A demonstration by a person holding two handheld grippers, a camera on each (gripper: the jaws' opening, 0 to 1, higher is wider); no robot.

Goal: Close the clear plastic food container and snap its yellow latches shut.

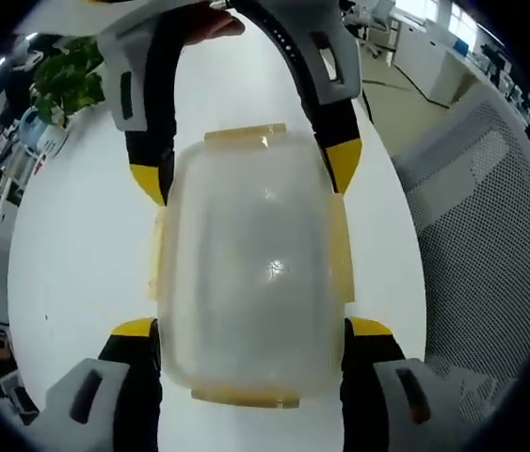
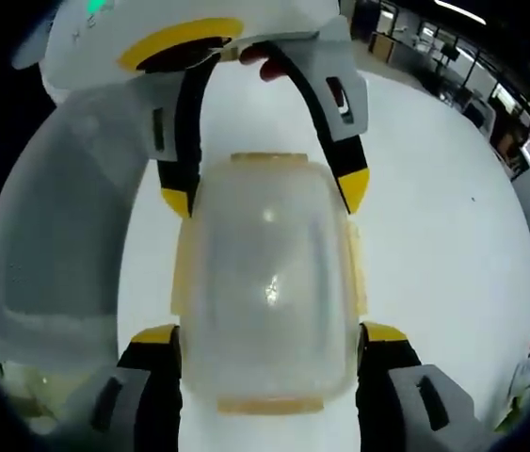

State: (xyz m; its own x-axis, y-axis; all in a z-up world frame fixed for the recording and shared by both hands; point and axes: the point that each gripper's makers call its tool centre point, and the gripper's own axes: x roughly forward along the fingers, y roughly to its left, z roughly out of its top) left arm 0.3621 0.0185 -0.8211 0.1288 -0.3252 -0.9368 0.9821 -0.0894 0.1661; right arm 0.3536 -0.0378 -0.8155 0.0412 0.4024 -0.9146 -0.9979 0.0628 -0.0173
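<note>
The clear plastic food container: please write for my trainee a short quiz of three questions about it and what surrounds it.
1. True or false: the table under the clear plastic food container is black.
2. In the left gripper view, how do the jaws of the left gripper stand?
A. One on each side of the container
B. Both on the same side of it
C. Far away from it
3. Fill in: in the left gripper view, beyond the table's edge stands a grey ___.

Key:
1. False; the table is white.
2. A
3. mesh chair
</note>
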